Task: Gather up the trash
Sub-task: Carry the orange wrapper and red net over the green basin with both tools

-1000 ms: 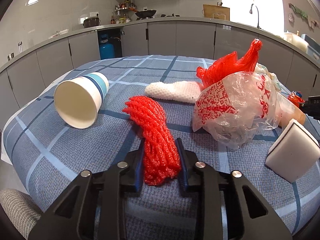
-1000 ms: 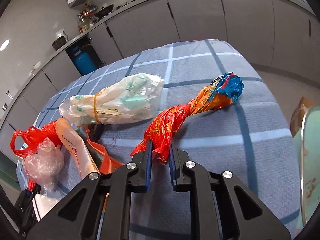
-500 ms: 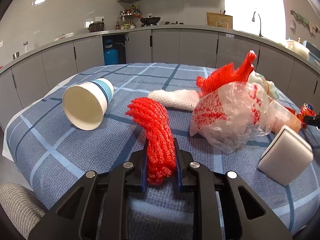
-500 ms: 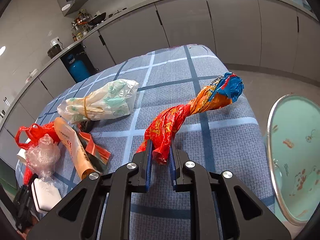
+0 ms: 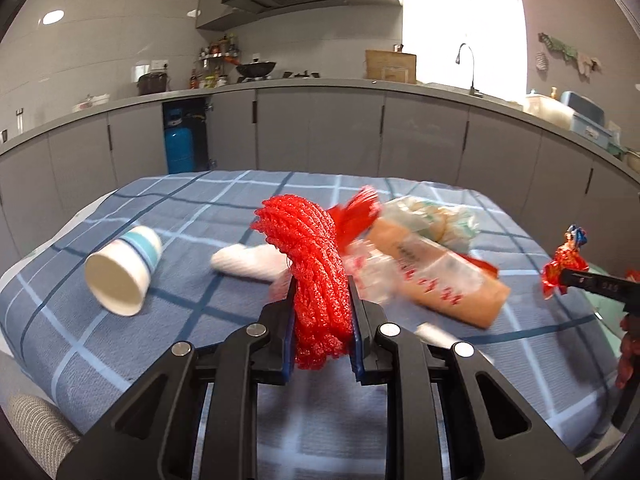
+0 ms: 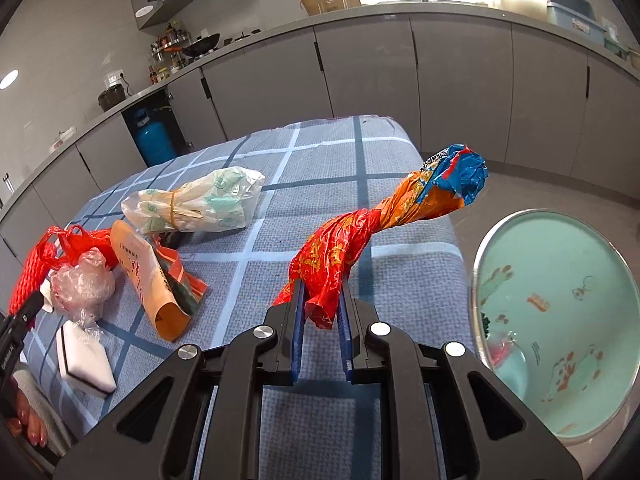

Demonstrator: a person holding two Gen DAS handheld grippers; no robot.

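Your left gripper [image 5: 322,312] has just tightened on the red net [image 5: 316,264], lifted off the desk [image 5: 200,216]; your right gripper [image 6: 320,312] clamps the twisted wrapper [image 6: 360,236]. Cup [image 5: 122,272] left, blurred bags [image 5: 432,272] right.

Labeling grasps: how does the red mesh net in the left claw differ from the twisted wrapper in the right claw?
The red mesh net is one colour and knitted; the twisted wrapper is glossy printed film, red through orange to blue.
The net is a thick bundle with its far end drooping over; the wrapper is a thin twisted rope sticking out stiffly.
Shared: each is pinched near one end, by the left claw and the right claw, clear of the tablecloth.
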